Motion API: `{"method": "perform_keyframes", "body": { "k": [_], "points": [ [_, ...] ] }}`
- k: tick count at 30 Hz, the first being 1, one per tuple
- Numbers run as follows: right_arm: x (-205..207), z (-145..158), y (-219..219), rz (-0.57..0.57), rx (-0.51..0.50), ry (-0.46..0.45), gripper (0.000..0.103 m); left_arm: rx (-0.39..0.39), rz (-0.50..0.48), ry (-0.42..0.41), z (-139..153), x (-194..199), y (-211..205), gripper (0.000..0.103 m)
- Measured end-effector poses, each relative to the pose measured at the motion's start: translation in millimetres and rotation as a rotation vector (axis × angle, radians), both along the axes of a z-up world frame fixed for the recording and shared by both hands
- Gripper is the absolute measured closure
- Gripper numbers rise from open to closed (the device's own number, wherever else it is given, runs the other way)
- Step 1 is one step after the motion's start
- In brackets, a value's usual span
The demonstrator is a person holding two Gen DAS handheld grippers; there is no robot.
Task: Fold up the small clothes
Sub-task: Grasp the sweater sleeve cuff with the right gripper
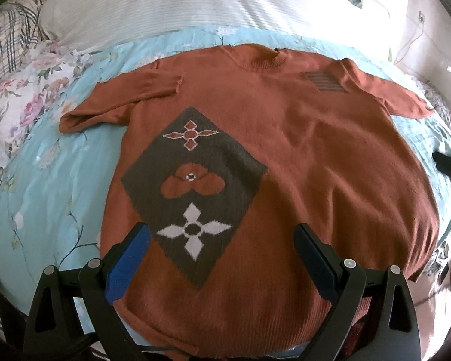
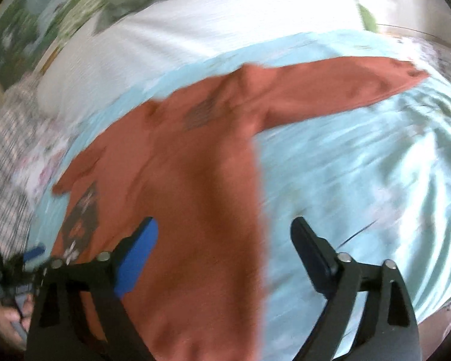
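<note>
A rust-orange knit sweater [image 1: 300,156] lies front up on a light blue floral bedsheet [image 1: 54,186]. It bears a dark diamond panel [image 1: 192,192] with flower motifs. Its left sleeve [image 1: 120,102] is folded back on itself; its right sleeve [image 1: 388,90] lies spread out. My left gripper [image 1: 222,240] is open and empty above the sweater's lower part. My right gripper [image 2: 225,234] is open and empty above the sweater's right side edge [image 2: 255,210]; this view is blurred. The spread sleeve [image 2: 339,87] reaches up to the right. The left gripper [image 2: 30,255] shows at the far left.
A white striped pillow [image 1: 195,3] lies behind the sweater. A floral cloth [image 1: 30,105] and a plaid blanket [image 1: 3,48] lie at the left. A cable and wall socket [image 1: 418,24] are at the back right. The right gripper's dark tip [image 1: 448,162] enters from the right.
</note>
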State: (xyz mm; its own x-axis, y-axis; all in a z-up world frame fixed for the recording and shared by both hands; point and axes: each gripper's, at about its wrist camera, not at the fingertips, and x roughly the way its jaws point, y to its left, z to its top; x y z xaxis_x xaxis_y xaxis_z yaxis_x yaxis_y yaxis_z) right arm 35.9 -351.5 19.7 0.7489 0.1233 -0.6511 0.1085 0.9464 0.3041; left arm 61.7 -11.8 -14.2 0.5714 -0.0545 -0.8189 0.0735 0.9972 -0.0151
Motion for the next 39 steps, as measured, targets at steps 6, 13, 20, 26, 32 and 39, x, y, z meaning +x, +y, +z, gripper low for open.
{"method": "perform_keyframes", "body": {
  "k": [6,13,20,26,32,39],
  "points": [
    [29,7,-127,-0.240,0.050,-0.017,0.038,0.012,-0.024,0.028,-7,15,-14,0.006],
    [79,-4,-264,-0.461,0.117,0.024,0.059,0.028,-0.050,0.092,-19,39,-34,0.006],
    [141,-29,-350,-0.600,0.142,0.079,0.061,0.060,-0.083,0.139,-29,62,-56,0.006],
    [175,-29,-356,-0.610,0.070,0.101,0.095,0.058,-0.106,0.157,-33,72,-61,0.006],
    [178,2,-284,-0.414,0.056,0.019,0.095,0.028,-0.094,0.139,-31,70,-52,0.006],
    [206,23,-117,-0.031,0.199,-0.025,0.095,-0.010,-0.083,0.119,-28,63,-42,0.006]
  ]
}}
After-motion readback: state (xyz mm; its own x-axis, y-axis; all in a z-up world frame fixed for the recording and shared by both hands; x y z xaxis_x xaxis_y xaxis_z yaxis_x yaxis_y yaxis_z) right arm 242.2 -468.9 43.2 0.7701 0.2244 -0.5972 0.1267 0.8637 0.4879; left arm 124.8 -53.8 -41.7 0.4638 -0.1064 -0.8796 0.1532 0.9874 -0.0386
